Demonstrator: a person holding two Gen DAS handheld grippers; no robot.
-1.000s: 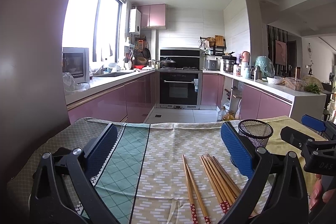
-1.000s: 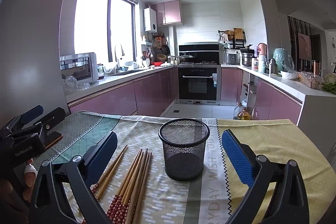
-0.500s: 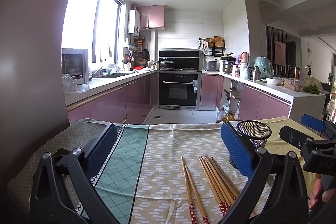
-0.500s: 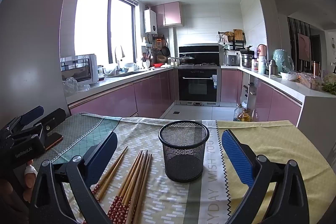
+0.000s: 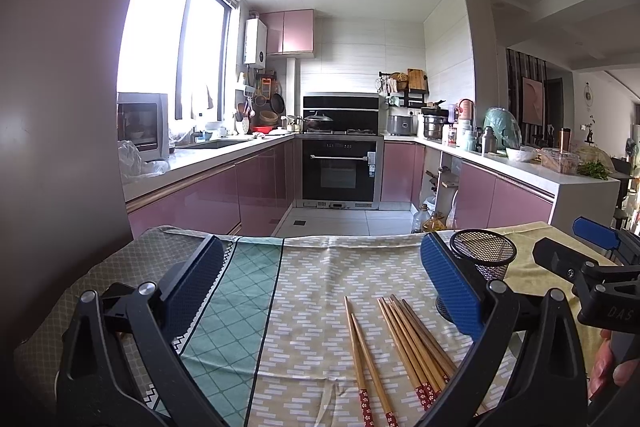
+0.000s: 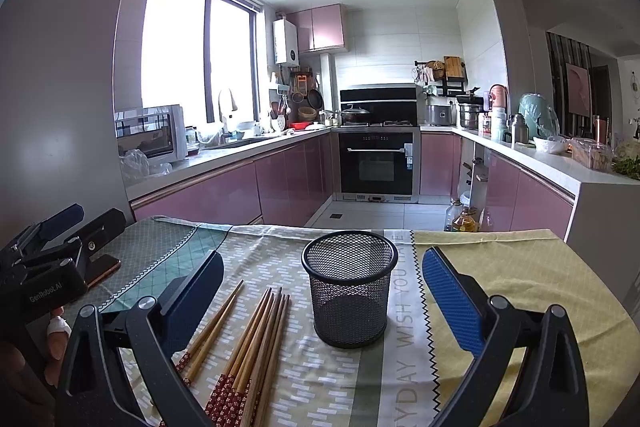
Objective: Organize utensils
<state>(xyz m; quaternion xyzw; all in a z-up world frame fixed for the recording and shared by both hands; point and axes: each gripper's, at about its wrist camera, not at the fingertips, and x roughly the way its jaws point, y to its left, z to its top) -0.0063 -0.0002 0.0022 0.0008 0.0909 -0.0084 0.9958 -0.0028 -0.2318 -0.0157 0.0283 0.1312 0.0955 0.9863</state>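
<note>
Several wooden chopsticks with red patterned ends lie flat on the patterned tablecloth: a pair (image 5: 362, 359) set apart and a bundle (image 5: 414, 343) beside it. They also show in the right wrist view (image 6: 256, 339). A black mesh cup (image 6: 349, 287) stands upright and empty to their right; it also shows in the left wrist view (image 5: 482, 255). My left gripper (image 5: 316, 291) is open and empty, hovering above the cloth left of the chopsticks. My right gripper (image 6: 322, 291) is open and empty, with the cup standing between its fingers further ahead.
The table carries a patchwork cloth (image 6: 500, 267) in green, beige and yellow. A phone-like object (image 6: 105, 267) lies under the left gripper body. Beyond the table's far edge are pink kitchen cabinets (image 5: 208, 195), an oven (image 5: 340, 167) and a counter (image 5: 560, 179).
Both views have shifted slightly; the table contents sit a little lower in view. The chopsticks and cup have not moved. Both grippers stay open.
</note>
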